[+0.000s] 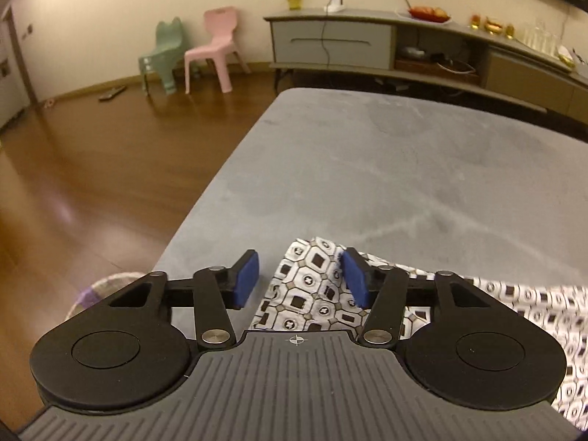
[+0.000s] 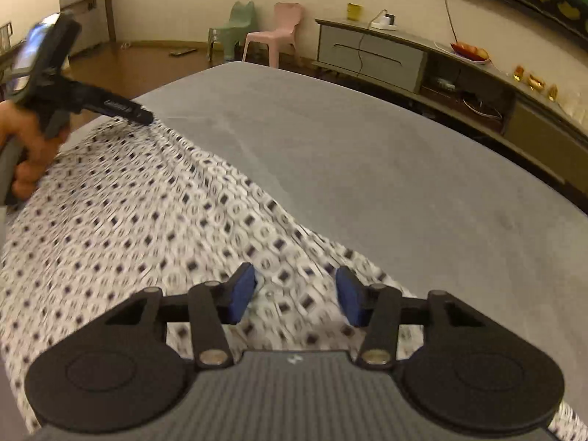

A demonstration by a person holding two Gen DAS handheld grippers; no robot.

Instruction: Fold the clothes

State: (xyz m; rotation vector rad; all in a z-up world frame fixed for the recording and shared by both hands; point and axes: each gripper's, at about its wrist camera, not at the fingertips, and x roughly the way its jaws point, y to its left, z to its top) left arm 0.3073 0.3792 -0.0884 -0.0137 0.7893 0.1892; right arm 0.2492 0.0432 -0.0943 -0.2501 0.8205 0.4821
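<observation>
Left wrist view: left gripper (image 1: pixel 299 279) fingers spread wide, holding nothing, blue pads (image 1: pixel 247 277) over the corner of a white black-square-patterned garment (image 1: pixel 312 294) at lower centre of the grey padded table (image 1: pixel 386 169).

Right wrist view: right gripper (image 2: pixel 296 292) equally wide, empty, over the same cloth; print blurred. Hand (image 2: pixel 25 147) upper left. Lettering there unreadable.

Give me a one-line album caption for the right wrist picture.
Right tool open above a patterned garment spread on a grey bed, the left tool at the cloth's far edge.
</observation>
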